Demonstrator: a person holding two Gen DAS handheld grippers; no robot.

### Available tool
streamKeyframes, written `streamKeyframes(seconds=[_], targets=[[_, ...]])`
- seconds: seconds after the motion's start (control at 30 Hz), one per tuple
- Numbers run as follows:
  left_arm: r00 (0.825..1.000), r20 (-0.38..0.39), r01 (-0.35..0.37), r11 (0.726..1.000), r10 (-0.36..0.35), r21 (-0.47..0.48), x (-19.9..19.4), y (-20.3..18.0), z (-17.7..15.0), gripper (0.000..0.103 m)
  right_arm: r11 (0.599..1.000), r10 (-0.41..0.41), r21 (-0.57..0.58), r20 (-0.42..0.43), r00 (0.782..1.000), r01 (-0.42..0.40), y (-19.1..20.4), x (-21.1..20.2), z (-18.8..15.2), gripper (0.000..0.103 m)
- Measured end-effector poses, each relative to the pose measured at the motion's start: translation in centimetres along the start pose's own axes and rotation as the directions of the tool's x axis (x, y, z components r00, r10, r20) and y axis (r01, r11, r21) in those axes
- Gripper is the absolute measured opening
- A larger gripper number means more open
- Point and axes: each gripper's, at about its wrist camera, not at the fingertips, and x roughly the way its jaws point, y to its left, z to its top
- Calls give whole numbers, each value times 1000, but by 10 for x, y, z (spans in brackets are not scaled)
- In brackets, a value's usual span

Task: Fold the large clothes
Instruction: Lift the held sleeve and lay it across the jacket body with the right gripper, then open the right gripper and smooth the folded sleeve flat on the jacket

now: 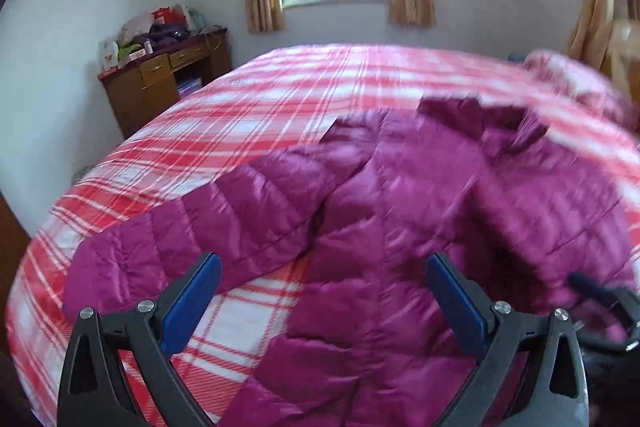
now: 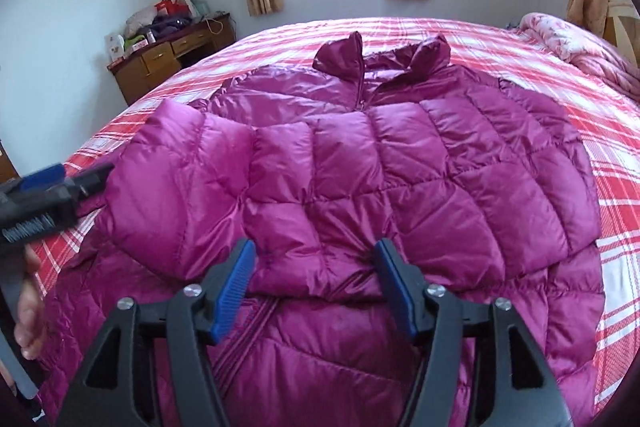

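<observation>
Magenta jacket [image 2: 380,163] lies front-up on plaid bed [image 2: 616,187], one sleeve [image 2: 248,187] folded across chest. Right gripper [image 2: 316,283] and left gripper [image 1: 324,295] both spread wide, holding nothing.

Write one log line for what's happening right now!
jacket: flat on bed, one sleeve folded across | left gripper: open, empty | right gripper: open, empty
</observation>
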Motion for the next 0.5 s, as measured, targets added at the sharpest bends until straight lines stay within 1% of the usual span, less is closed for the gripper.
streamKeyframes(seconds=[0.03,0.07,0.1,0.13,0.17,0.2,0.23,0.27,0.3,0.33,0.4,0.5], targets=[[999,12,44,999,-44,-8,-3,-4,4,102,1000,-7,-6,5,1000,7,2,-1,0,70],[997,3,75,997,-75,-5,-2,-9,6,102,1000,-12,-11,10,1000,13,3,-2,0,70],[994,-29,106,994,-106,5,4,-17,8,102,1000,-17,-13,15,1000,17,3,-2,0,70],[992,-53,115,993,-115,10,11,-22,9,102,1000,-18,-13,19,1000,19,2,-3,0,71],[992,-73,103,994,-101,25,19,-29,7,102,1000,-18,-12,24,1000,18,2,-3,-1,72],[994,-95,57,997,-52,57,27,-34,5,102,1000,-16,-9,29,999,16,1,-3,0,72],[992,-118,-23,994,36,106,36,-40,-1,102,1000,-15,-3,34,999,16,0,-4,0,74],[987,-128,-80,987,98,140,43,-42,-6,102,1000,-17,1,37,999,17,0,-6,-1,76],[981,-138,-111,981,133,156,48,-40,-12,102,1000,-16,5,41,999,16,-1,-6,-1,76],[977,-155,-125,980,149,155,54,-32,-17,102,1000,-15,6,43,999,15,-1,-7,-2,76],[970,-186,-132,982,156,137,59,-15,-23,102,1000,-14,4,45,999,14,-1,-7,-2,76],[973,-182,-128,988,142,87,54,6,-20,102,1000,-15,2,52,999,15,0,-8,-2,76]])
